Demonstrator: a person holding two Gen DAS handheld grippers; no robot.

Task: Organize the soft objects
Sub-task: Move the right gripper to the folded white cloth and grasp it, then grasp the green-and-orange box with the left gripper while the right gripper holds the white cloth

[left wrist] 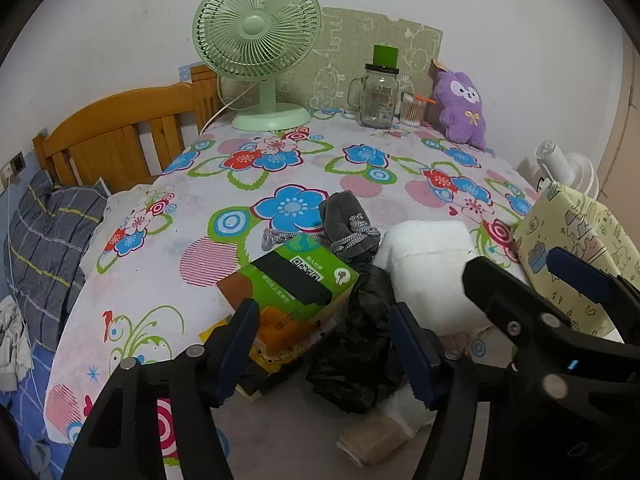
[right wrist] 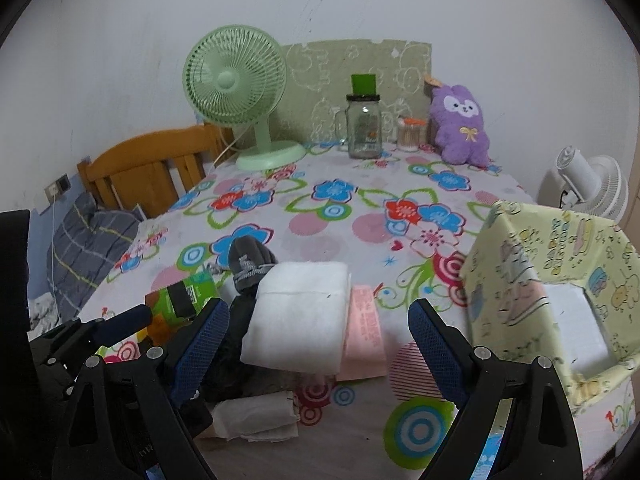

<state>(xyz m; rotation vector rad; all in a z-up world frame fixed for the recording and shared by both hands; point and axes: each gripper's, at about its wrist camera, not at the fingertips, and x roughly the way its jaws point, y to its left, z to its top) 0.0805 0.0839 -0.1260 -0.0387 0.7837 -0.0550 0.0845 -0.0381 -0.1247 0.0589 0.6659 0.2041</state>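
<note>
Both pairs of tongs hung low over the near edge of the tabletop [left wrist: 280,176], which wore a cloth of bright flowers. On the left, the left tongs [left wrist: 324,356] stood about half open, their blue pads gripping nothing; a crumpled black plastic bag [left wrist: 356,352] lay between them, along with the near corner of a green and orange carton [left wrist: 296,280], and I could not tell whether either pad touched them. To the right, the right tongs [right wrist: 316,352] gaped wide and empty, with a folded white towel [right wrist: 298,316] and a pink packet [right wrist: 366,336] lying between and beyond their pads. That packet lay against the towel's right side.

Just this side of the towel, near the tabletop's edge, lay some smaller folded white cloths [right wrist: 256,416]. Beyond the bag and touching it, a grey drawstring pouch [left wrist: 348,224] rested by the carton's far corner. At the right edge stood a yellow box [right wrist: 560,280] covered in cartoon paper, its open side showing a white lining.

Along the far wall stood a green desk fan [left wrist: 256,48], a glass jar [left wrist: 376,96] with a green cap, a small tub of cotton swabs [left wrist: 412,110] and a purple plush toy [left wrist: 462,108] sitting upright. To the left, beyond the tabletop, was a wooden bed frame [left wrist: 120,136] with a checked pillow [left wrist: 48,232]. A white fan [right wrist: 592,188] stood off to the far right.
</note>
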